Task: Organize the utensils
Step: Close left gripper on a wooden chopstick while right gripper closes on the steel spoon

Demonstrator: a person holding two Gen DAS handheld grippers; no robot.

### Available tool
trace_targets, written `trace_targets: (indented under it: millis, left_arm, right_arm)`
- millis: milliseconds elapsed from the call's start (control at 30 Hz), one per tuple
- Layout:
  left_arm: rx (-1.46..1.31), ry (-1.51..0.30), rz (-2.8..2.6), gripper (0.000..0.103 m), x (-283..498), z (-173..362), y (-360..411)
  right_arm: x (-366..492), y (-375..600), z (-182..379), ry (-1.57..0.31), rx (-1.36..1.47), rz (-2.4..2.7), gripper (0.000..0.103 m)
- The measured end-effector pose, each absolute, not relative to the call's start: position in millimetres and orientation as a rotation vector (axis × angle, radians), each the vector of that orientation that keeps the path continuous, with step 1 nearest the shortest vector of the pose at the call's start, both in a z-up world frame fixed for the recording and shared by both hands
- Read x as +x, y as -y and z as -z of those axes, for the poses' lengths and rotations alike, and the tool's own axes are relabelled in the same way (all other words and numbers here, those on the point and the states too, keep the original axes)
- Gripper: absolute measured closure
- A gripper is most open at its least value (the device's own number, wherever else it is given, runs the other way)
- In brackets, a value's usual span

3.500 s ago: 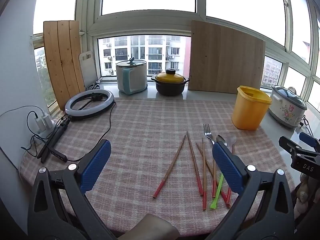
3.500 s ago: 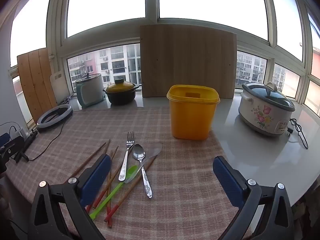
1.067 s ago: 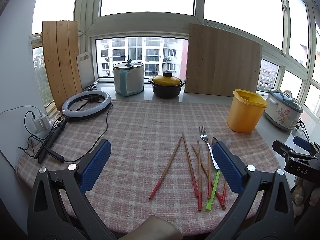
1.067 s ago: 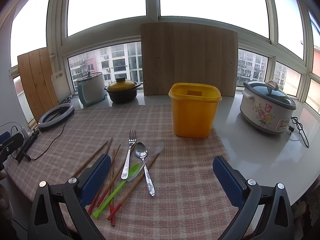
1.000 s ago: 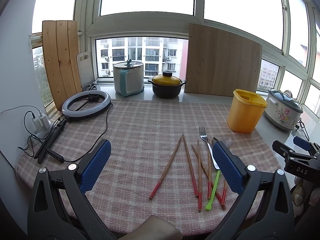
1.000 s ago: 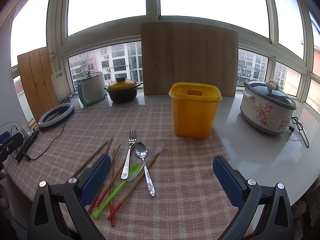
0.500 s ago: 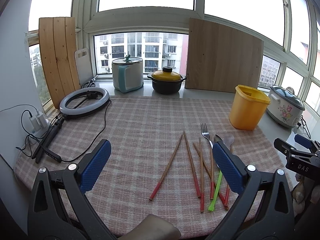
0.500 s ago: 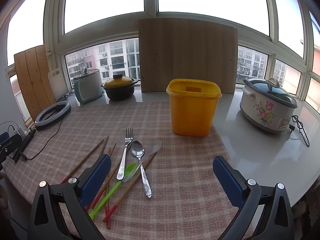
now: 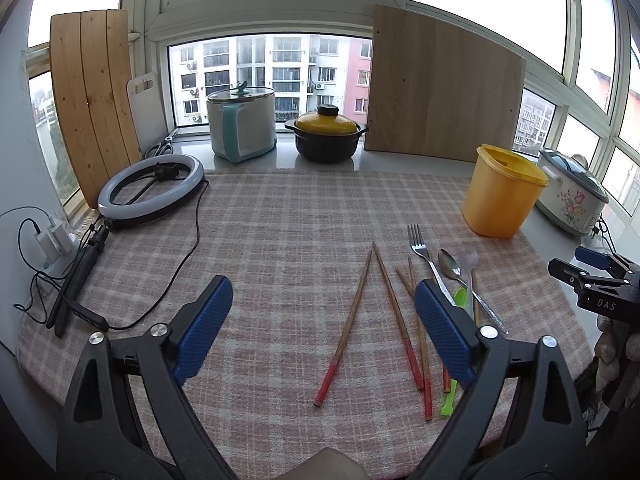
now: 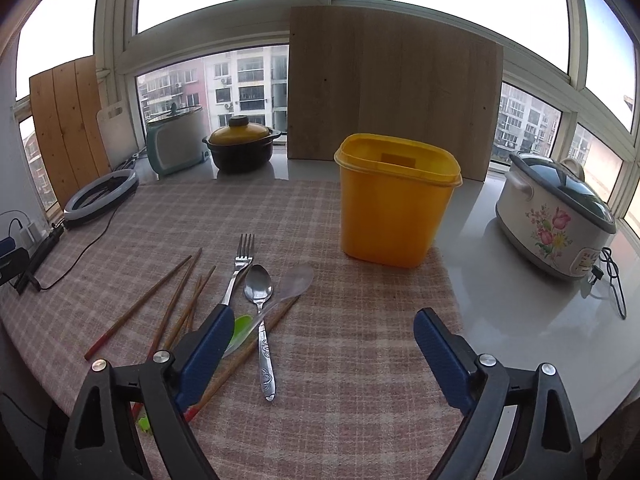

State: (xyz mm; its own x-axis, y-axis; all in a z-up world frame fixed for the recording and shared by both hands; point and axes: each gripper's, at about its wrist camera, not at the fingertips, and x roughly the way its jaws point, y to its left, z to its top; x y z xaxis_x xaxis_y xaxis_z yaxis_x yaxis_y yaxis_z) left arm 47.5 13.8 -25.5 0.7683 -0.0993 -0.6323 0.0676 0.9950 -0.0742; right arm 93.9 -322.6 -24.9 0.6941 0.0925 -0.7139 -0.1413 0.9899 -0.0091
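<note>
Several red-tipped wooden chopsticks [image 9: 347,328] [image 10: 140,302] lie fanned on the checked cloth, beside a metal fork [image 9: 424,252] [image 10: 238,268], a metal spoon [image 9: 450,264] [image 10: 260,300], a clear plastic spoon [image 9: 467,259] [image 10: 294,280] and a green-handled utensil [image 9: 452,392] [image 10: 240,332]. An open yellow bin [image 9: 500,192] [image 10: 394,200] stands behind them. My left gripper [image 9: 322,314] hovers over the cloth left of the pile, its jaws closing with nothing between them. My right gripper [image 10: 324,344] hovers right of the pile, jaws closing, empty.
A ring light [image 9: 150,190] with cable and charger lies at the left. A white pot [image 9: 242,124], a yellow-lidded casserole [image 9: 326,138], wooden boards [image 9: 444,92] and a flowered cooker [image 10: 556,224] line the window ledge. The table [image 10: 520,300] edge is near.
Both grippers moved forward and tilted down toward the table, so the utensils and bin look closer. Both pairs of jaws have narrowed slightly. Nothing on the table moved.
</note>
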Motion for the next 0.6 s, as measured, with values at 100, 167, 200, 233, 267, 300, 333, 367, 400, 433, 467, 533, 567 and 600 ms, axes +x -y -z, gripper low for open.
trace_targets:
  millis: [100,167,200,233,267,300,333,367,400,433,467,533,567,600]
  left_arm:
    - [-0.074,-0.751,0.137,0.023,61,39,-18]
    - [-0.091,-0.795,0.163,0.031,69,49,-21]
    - [-0.101,-0.818,0.181,0.034,74,55,-22]
    - [-0.112,-0.841,0.194,0.039,79,59,-23]
    - [-0.124,-0.862,0.203,0.044,83,64,-24]
    - [-0.134,-0.881,0.217,0.046,88,69,-25]
    - [-0.144,-0.902,0.234,0.05,93,74,-24]
    - [-0.155,-0.924,0.251,0.052,99,78,-25]
    - [-0.168,-0.943,0.264,0.053,104,83,-24]
    - [-0.181,-0.961,0.279,0.055,108,87,-24]
    - [-0.194,-0.98,0.291,0.06,113,90,-25]
    - [-0.213,-1.007,0.308,0.063,123,95,-25]
    - [-0.214,-1.017,0.317,0.065,127,97,-24]
    - [-0.208,-1.025,0.319,0.067,131,100,-22]
  right_arm:
    - [108,327,35,-0.859,-0.013,-0.196,0.027]
    - [118,332,42,-0.904,0.047,-0.233,0.029]
    - [123,334,46,-0.921,0.077,-0.247,0.031]
    - [129,336,49,-0.938,0.101,-0.262,0.034]
    - [134,338,53,-0.956,0.125,-0.27,0.036]
    - [139,339,57,-0.971,0.147,-0.281,0.039]
    - [145,339,62,-0.987,0.167,-0.291,0.042]
    - [151,340,66,-1.005,0.187,-0.296,0.043]
    - [156,340,70,-1.021,0.207,-0.298,0.044]
    - [163,340,74,-1.035,0.229,-0.305,0.049]
    - [168,341,78,-1.045,0.251,-0.311,0.051]
    - [178,343,85,-1.06,0.277,-0.3,0.057]
    - [183,344,88,-1.065,0.283,-0.289,0.057]
    - [187,345,90,-1.072,0.289,-0.284,0.057]
